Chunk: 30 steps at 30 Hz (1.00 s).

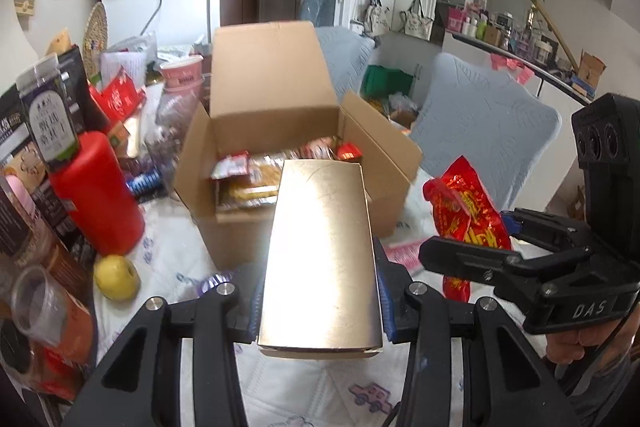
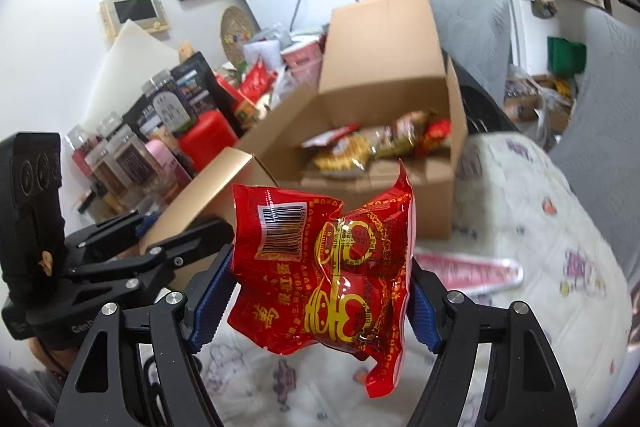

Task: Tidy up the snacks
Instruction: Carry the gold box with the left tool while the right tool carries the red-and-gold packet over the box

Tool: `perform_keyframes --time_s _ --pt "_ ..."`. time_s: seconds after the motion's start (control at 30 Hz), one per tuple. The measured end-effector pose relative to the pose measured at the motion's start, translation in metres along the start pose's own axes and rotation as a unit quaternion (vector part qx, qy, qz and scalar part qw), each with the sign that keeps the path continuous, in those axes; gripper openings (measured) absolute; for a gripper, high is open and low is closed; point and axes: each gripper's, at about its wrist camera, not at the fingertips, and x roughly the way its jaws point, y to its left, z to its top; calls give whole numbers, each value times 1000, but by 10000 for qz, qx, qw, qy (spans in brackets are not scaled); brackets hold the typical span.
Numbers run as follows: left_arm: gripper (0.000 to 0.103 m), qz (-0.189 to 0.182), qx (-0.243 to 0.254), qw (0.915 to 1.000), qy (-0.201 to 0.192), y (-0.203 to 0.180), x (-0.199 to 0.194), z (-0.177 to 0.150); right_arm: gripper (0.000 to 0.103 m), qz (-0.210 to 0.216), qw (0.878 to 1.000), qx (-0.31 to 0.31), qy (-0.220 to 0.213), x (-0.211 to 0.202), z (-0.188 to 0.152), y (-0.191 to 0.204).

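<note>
1. We see a table (image 1: 304, 387) under a white quilted cloth with small printed motifs, crowded along its left side with jars, bags and packets.
2. An open cardboard box (image 1: 280, 99) stands on the table ahead of both grippers, flaps up, with a layer of wrapped snacks (image 1: 256, 175) lying in its bottom (mostly red, yellow and silver wrappers).
3. A red canister (image 1: 96, 195) stands upright left of the box, with a dark labelled jar (image 1: 48, 115) on top of it.
4. Our left gripper (image 1: 320, 299) is closed tight on a gold carton (image 1: 324, 251), its blue pads pressed on the carton's two long sides; the carton points toward the box, its far end overlapping the box's near wall in the left wrist view.
5. Our right gripper (image 2: 320, 295) holds a red packet (image 2: 332, 267) between its blue pads, jaws set fairly wide across the packet's width; the packet hangs clear of the table, just short of the box.
6. A yellow apple (image 1: 116, 277) rests on the cloth near the canister's base.
7. A pink wrapper (image 2: 468, 273) lies flat on the cloth right of the red packet.
</note>
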Motion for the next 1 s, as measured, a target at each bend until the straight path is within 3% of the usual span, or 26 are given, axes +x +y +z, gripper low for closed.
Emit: perform_keyframes --time_s 0.43,1.0 --pt "43 121 -30 9990 -429 33 17 57 77 102 9994 -264 -220 25 68 1" --pt "43 426 24 9984 -368 69 89 109 77 -106 9996 -263 23 106 145 -30"
